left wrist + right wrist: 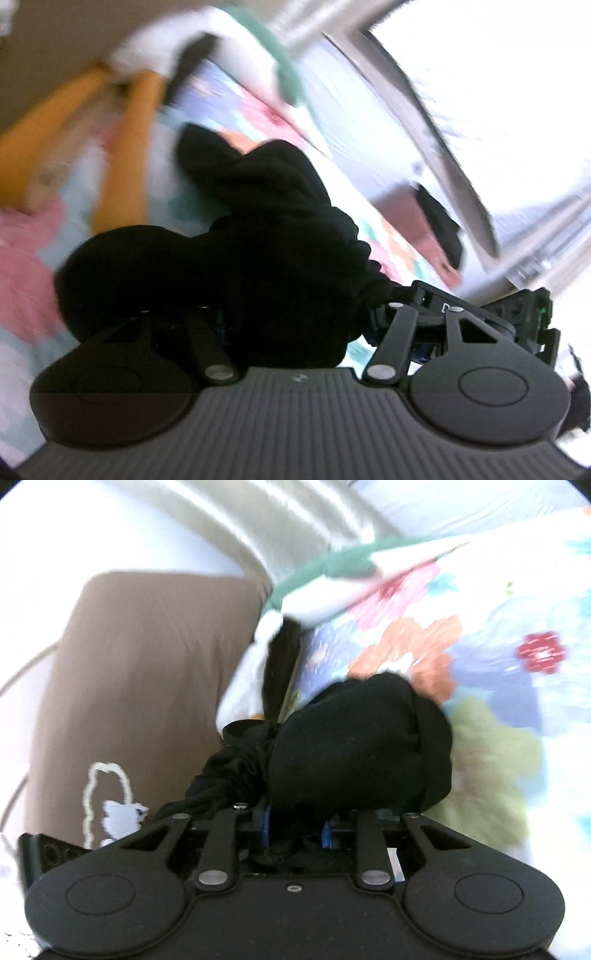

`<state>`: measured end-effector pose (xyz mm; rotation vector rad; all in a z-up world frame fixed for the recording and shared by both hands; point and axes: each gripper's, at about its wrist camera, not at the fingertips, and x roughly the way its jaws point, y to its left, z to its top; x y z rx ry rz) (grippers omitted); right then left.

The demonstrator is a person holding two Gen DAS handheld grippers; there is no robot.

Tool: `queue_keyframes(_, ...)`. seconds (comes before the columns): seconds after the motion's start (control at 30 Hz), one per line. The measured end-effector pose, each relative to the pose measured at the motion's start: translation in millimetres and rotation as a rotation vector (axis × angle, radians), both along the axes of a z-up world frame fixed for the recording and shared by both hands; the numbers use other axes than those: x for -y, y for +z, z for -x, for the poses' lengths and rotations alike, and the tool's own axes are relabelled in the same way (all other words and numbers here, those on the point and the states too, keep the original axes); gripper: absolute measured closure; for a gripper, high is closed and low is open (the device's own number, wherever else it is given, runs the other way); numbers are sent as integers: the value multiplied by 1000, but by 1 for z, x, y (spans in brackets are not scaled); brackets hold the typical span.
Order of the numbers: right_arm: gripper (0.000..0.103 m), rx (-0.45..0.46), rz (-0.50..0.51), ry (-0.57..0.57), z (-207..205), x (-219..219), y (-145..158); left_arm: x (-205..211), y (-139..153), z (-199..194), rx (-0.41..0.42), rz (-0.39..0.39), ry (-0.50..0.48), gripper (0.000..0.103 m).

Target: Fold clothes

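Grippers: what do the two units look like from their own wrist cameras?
The left gripper has a ribbed dark grey body, two round black discs, and black link arms with silver pivot pins. The right gripper looks all black, with the same discs and silver pins, plus blue pieces at its fingers.

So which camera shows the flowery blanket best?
The right wrist view: the flowery blanket fills its right side, flowers fairly clear. In the left wrist view it is only a blurred strip behind the black garment.

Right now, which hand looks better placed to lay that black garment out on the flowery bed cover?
Probably the right. Its fingers grip the black garment directly over the flowery cover. The left gripper also has cloth bunched in front of it, but its view is tilted and blurred.
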<state>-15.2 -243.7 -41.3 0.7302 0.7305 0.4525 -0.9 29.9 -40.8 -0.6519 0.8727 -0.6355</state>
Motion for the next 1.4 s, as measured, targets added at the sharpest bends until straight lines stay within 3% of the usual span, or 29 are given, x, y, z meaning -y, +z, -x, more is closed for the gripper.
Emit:
queue_keyframes(0.1,74,33,66,-48,37,23,16,27,6,9,7,16,-105,45)
queue_keyframes(0.23,74,87,208,-95,104,53,37,74,21,31,53,-32,-255,45)
queue_keyframes(0.53,75,77,249,-246,232,126,48,163,47,109,185,-117,-554,48)
queue_keyframes(0.67,76,87,308,-293,264,148,47,202,64,156,272,-199,-570,48)
queue_keyframes(0.83,78,145,256,-400,302,196,67,253,91,171,318,-214,-615,51)
queue_keyframes(1.0,78,162,365,-427,341,222,112,307,143,193,343,-309,-710,54)
queue_keyframes(1.13,80,178,377,-445,375,251,160,349,196,224,385,-414,-791,56)
queue_keyframes(1.23,81,202,401,-457,399,273,201,380,224,247,387,-439,-838,59)
queue_keyframes(1.4,84,179,444,-485,419,303,251,425,266,289,528,-502,-847,61)
